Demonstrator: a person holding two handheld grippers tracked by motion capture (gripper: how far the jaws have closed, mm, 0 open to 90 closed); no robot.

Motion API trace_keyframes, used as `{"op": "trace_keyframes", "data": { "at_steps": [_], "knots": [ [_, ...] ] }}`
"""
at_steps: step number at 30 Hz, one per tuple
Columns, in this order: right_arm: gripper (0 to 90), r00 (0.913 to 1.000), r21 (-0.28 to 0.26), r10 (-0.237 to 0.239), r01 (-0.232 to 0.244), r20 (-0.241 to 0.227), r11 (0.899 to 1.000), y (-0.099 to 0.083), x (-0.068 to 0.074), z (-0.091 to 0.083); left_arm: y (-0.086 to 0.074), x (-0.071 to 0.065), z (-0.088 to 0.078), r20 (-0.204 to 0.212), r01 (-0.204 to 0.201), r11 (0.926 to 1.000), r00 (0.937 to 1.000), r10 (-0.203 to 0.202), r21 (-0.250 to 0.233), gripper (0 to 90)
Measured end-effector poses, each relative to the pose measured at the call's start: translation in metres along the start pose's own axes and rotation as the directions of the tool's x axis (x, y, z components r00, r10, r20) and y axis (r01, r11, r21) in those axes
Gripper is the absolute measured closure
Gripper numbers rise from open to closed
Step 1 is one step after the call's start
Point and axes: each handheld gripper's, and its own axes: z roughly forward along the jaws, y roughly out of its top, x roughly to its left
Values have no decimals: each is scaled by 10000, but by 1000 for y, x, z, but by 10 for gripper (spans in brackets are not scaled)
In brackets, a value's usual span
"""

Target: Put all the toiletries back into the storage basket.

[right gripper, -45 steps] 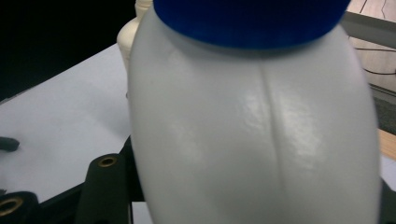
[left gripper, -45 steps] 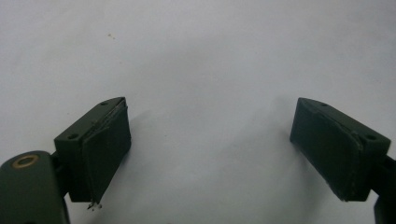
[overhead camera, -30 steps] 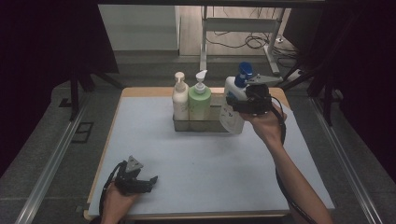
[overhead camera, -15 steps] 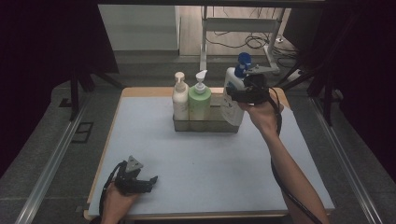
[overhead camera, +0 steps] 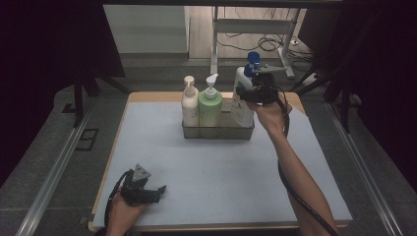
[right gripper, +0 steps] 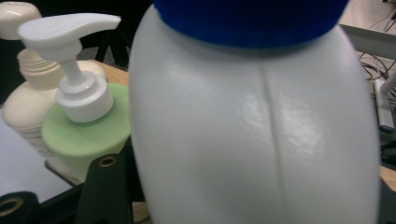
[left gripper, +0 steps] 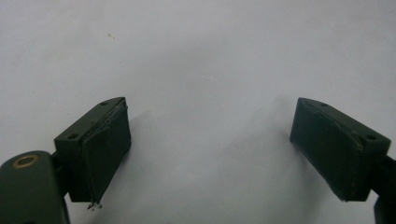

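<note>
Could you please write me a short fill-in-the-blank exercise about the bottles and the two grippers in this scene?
1. The right gripper grips a white bottle with a ____ top.
2. The pump bottle next to the cream bottle in the tray is ____.
3. The left gripper has its jaws ____.

Missing words: blue; green; open

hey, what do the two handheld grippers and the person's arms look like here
Both grippers are black. The left gripper carries a grey three-cornered plate on top, and its jaws end in flat rectangular pads with small screw holes. The right gripper trails a black cable along the forearm. No sleeves reach the forearms.
</note>
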Motion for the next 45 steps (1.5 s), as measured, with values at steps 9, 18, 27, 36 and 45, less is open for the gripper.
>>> {"op": "trace_keyframes", "data": {
  "at_steps": [9,18,27,36,45],
  "knots": [
    [404,9999,58,97,-97,80,9999,-4,-3,18,0,0,0,1,7,10000,10000,-7,-16,121],
    [404,9999,189,5,-7,116,9998,-11,-2,29,0,0,0,-4,33,10000,10000,-33,-18,121],
    [403,9999,284,112,-115,117,9995,-22,-3,36,0,0,0,0,44,10000,10000,-44,-16,122],
    [402,9998,460,190,-195,113,9987,-34,-1,44,0,0,0,6,2,10000,10000,-2,-4,121],
    [401,9996,600,257,-264,123,9978,-45,-2,50,0,0,0,-5,-7,10000,10000,7,-7,121]
  ]
}}
